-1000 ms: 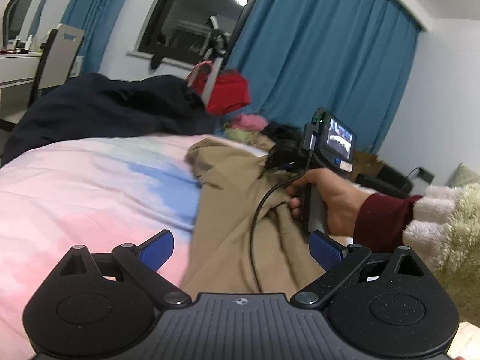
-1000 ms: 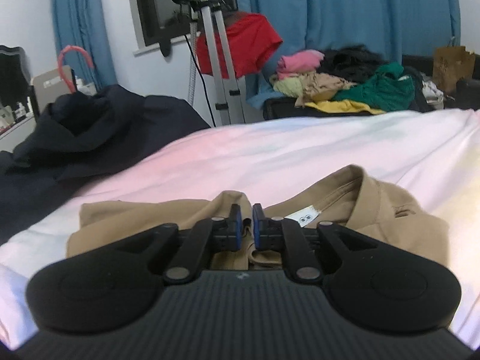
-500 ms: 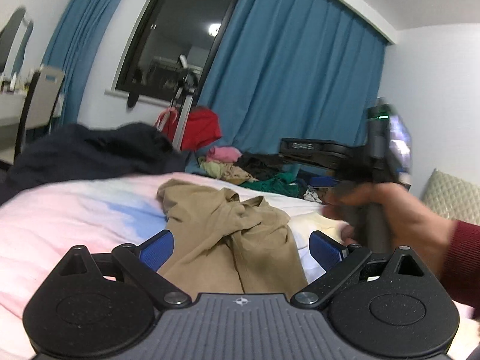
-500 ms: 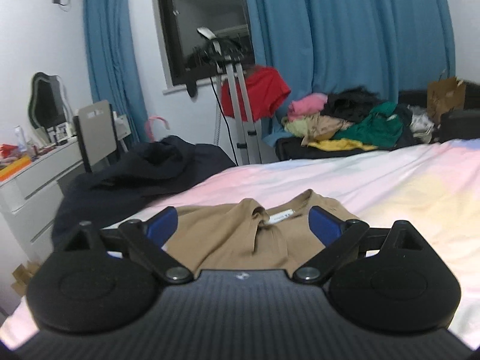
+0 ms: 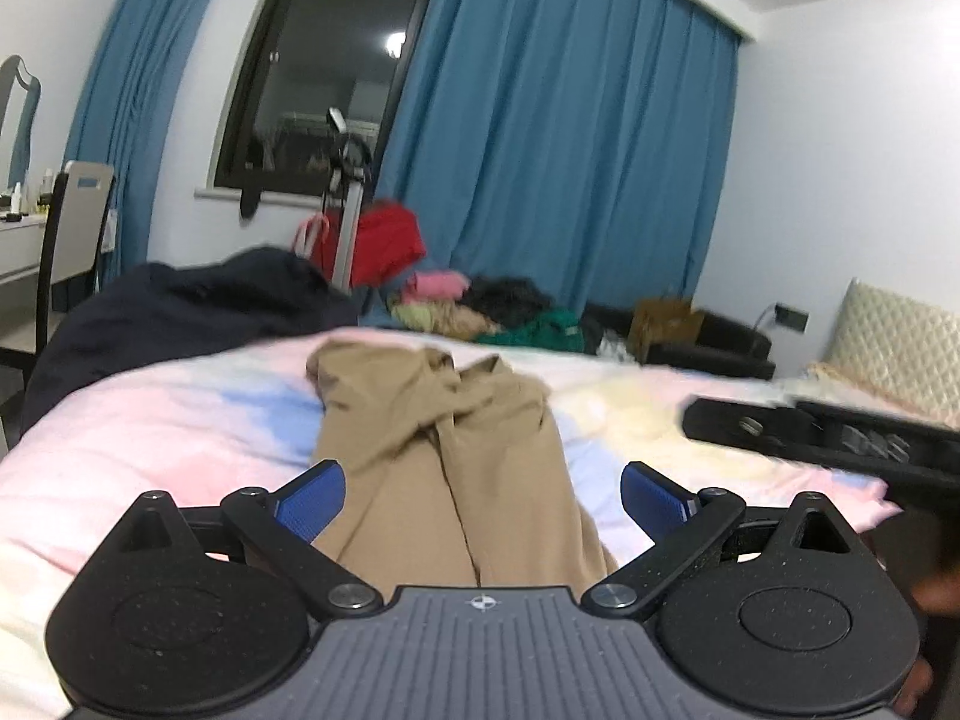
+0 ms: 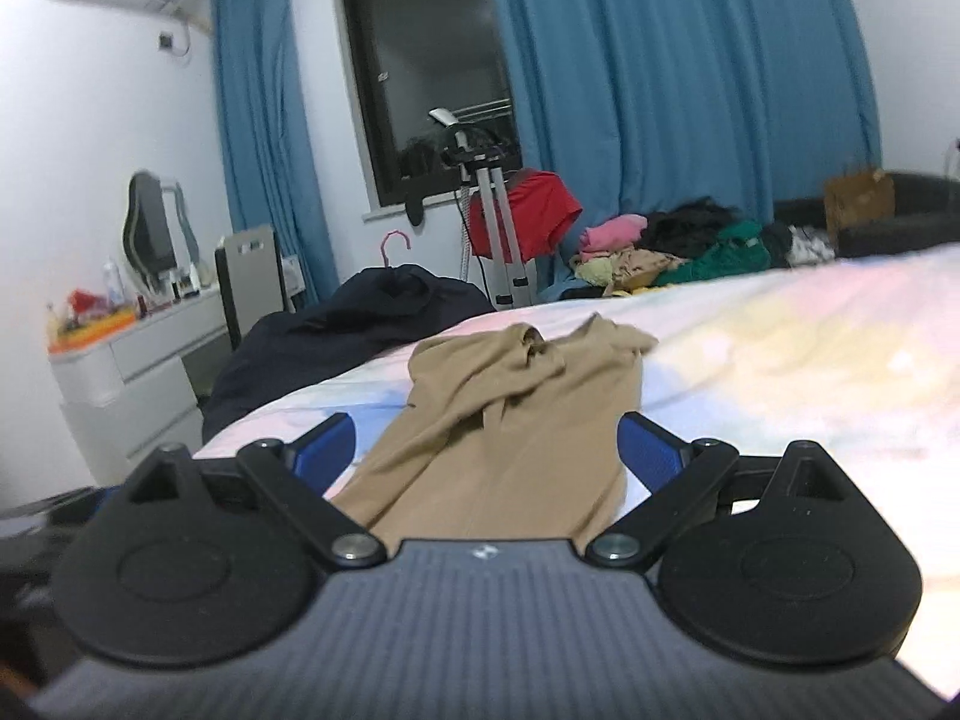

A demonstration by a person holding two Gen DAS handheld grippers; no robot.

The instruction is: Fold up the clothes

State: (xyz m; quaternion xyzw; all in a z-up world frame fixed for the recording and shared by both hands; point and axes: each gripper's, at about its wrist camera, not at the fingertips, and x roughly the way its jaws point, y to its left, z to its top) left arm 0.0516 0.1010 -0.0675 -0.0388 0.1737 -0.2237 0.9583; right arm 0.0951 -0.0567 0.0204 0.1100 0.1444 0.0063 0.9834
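Both tools wide, holding nothing: left tool [image 5: 480, 498], right tool [image 6: 486, 450]. Tan shirt [image 5: 444, 450] lies folded lengthwise on bed [image 5: 150, 420], collar end bunched. Risk: pinching one layer only, fold slips apart.

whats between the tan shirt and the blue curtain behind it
In both views, bare bedsheet, then a pile of clothes past the bed's far edge, in front of the curtain. The tan shirt lies alone.
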